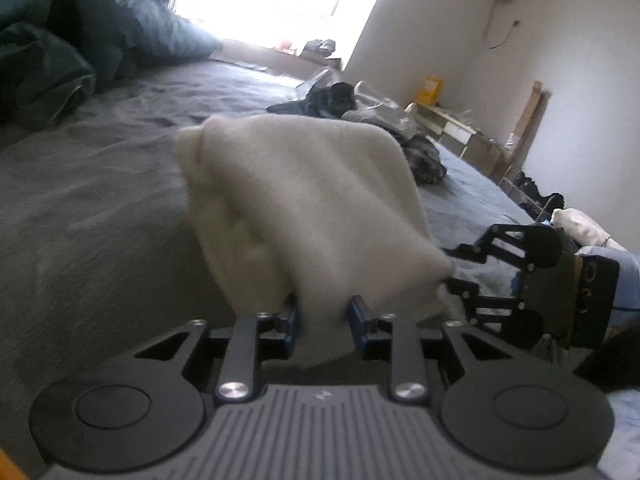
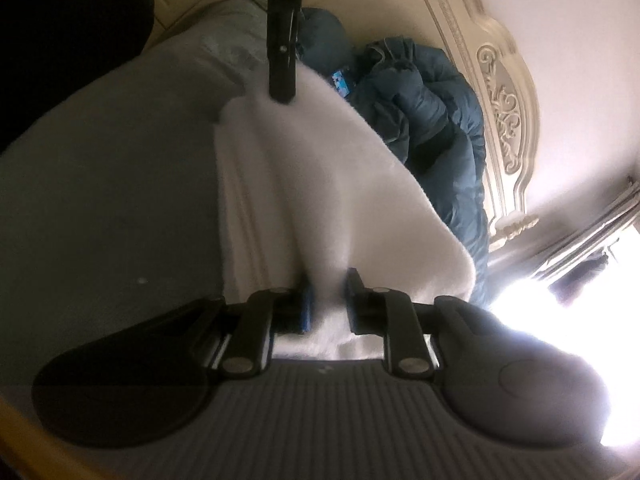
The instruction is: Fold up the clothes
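White fleecy garment (image 1: pixel 304 208), folded into a thick pad, hangs between the two grippers above the grey bed sheet (image 1: pixel 100 184). In the left wrist view it fills the middle of the frame, its long axis running from the lower centre up toward the upper left, where a rounded corner points at the dark blue pillows (image 1: pixel 80 32); its lower right corner reaches toward the right gripper (image 1: pixel 450 268) at the right edge. The left gripper (image 1: pixel 323 312) is clenched on the cloth's near edge, blue pads pressing fabric that bulges between them. In the right wrist view the garment (image 2: pixel 320 184) runs from the bottom centre up to the top centre, narrowing as it goes, with its far end meeting the left gripper (image 2: pixel 282 96), seen as a dark vertical bar; whether that tip pinches the cloth cannot be told there. The right gripper (image 2: pixel 328 292) likewise grips the near edge between its blue pads. A crumpled blue duvet (image 2: pixel 424 120) lies at the right of that frame against the carved cream headboard (image 2: pixel 500 92). Dark clothes (image 1: pixel 332 98) sit on the bed in the upper middle of the left view.
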A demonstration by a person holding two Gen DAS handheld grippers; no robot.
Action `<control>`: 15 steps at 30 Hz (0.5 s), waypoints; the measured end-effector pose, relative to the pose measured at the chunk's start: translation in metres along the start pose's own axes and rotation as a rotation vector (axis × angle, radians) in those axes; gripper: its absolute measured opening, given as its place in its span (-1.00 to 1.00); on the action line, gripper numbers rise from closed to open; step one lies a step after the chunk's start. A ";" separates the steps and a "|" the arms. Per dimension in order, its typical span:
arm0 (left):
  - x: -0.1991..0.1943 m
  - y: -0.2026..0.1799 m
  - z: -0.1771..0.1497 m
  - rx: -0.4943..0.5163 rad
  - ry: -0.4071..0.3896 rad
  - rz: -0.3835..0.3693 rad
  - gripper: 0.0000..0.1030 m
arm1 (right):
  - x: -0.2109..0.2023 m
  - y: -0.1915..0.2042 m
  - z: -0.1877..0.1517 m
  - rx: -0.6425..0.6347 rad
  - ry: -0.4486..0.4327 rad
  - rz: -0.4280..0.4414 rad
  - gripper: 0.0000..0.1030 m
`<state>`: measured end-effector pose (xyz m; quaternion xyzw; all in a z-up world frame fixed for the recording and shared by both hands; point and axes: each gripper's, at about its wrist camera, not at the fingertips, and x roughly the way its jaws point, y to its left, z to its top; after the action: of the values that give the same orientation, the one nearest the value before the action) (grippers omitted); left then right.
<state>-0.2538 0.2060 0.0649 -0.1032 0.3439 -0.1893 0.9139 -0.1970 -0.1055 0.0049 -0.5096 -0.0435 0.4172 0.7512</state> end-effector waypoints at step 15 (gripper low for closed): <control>0.059 -0.033 0.093 0.129 -0.082 -0.050 -0.40 | -0.005 -0.127 -0.005 0.769 -0.057 -0.190 -0.23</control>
<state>-0.1600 0.1571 0.1096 -0.0604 0.2906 -0.2296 0.9269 -0.1240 -0.1293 0.1060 -0.1731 0.0478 0.3457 0.9210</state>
